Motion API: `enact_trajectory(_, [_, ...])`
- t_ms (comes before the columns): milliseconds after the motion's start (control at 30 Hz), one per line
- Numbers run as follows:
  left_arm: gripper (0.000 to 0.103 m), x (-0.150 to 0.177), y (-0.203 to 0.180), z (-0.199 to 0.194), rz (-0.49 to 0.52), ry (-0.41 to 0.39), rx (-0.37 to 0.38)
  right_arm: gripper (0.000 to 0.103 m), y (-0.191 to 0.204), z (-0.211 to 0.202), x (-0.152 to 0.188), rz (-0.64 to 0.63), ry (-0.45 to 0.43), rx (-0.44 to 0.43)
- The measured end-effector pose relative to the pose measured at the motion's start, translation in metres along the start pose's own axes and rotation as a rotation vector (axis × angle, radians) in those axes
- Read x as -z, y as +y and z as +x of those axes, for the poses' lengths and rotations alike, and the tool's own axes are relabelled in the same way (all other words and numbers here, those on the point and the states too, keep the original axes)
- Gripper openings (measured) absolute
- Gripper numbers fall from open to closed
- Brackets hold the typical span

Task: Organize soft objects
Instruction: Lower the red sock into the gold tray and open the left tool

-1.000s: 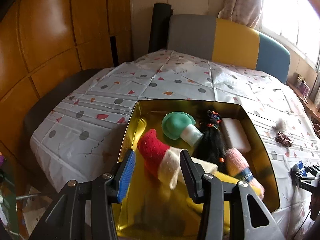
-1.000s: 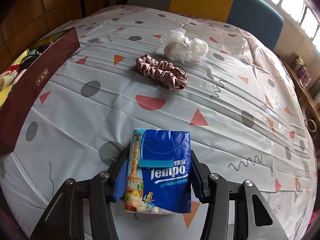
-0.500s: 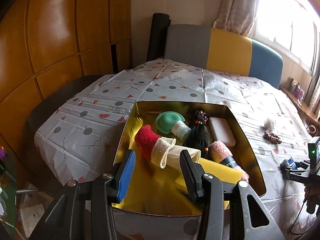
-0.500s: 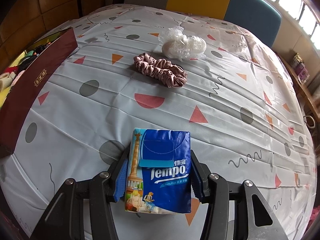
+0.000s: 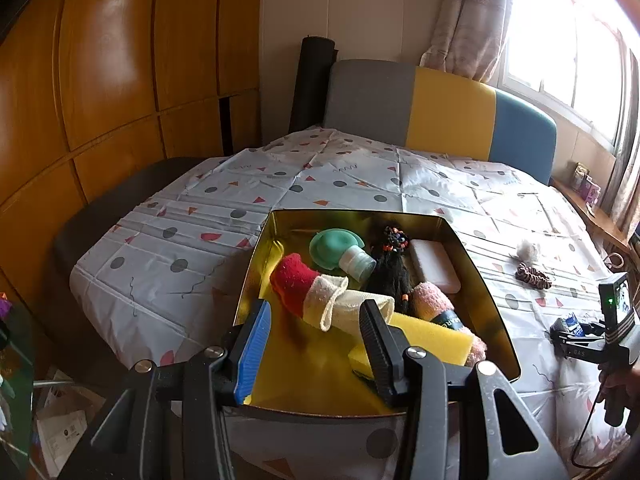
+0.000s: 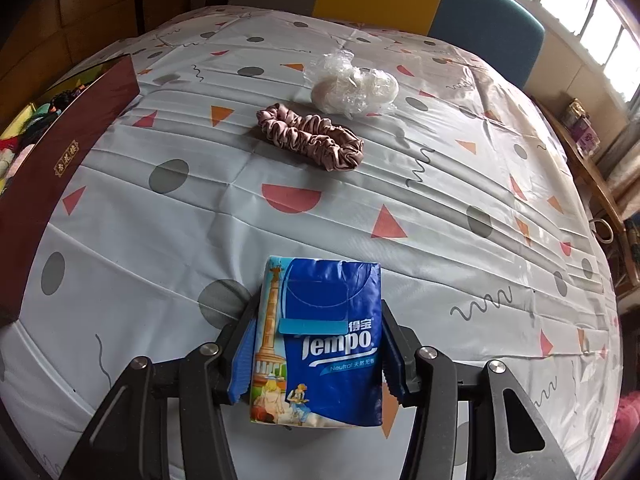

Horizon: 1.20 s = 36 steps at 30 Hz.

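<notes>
Clamped between the right gripper's [image 6: 316, 354] jaws is a blue tissue pack [image 6: 320, 340], both pads pressing its sides, held above the patterned tablecloth [image 6: 440, 216]. Farther along the cloth lies a pink scrunchie [image 6: 310, 136], and just beyond it, close by, a crinkled clear plastic bag [image 6: 354, 86] with something pale inside. At that view's left edge runs the dark red outer wall of the gift box [image 6: 60, 148].

In the left wrist view, the left gripper [image 5: 316, 344] hangs with its jaws partly apart and nothing between them, over the near end of the gold-lined box [image 5: 484, 292]. Inside the box, nearest first, sit a yellow sponge [image 5: 424, 340], a red and cream sock [image 5: 316, 292], a rolled pink towel [image 5: 436, 304], then a black hairpiece [image 5: 390, 272], a green squeeze bottle [image 5: 340, 252] and a white block [image 5: 434, 266]. Behind the table stands a grey, yellow and blue chair back [image 5: 440, 112].
</notes>
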<state>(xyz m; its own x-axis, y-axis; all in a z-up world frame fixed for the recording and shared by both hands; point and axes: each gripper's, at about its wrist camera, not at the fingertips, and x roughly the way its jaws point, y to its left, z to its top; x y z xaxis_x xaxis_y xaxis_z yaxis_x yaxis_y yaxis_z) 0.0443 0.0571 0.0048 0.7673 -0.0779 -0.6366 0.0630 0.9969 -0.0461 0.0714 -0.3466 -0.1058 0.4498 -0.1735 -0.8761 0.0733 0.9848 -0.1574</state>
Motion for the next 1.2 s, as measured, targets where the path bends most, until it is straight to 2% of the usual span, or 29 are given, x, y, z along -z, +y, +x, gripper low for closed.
enact_trajectory(667, [0.046,0.013,-0.015,0.005,0.022,0.042,0.019,0.052,0.006,-0.003,0.000,0.021,-0.024,0.042])
enact_trajectory(900, [0.046,0.017,-0.036,0.008,0.074,0.057,0.039,0.052,0.009,-0.003,-0.005,0.034,-0.032,-0.041])
enact_trajectory(1200, [0.046,0.020,-0.056,0.007,0.119,0.063,0.070,0.052,0.013,0.000,-0.004,0.022,-0.020,-0.038])
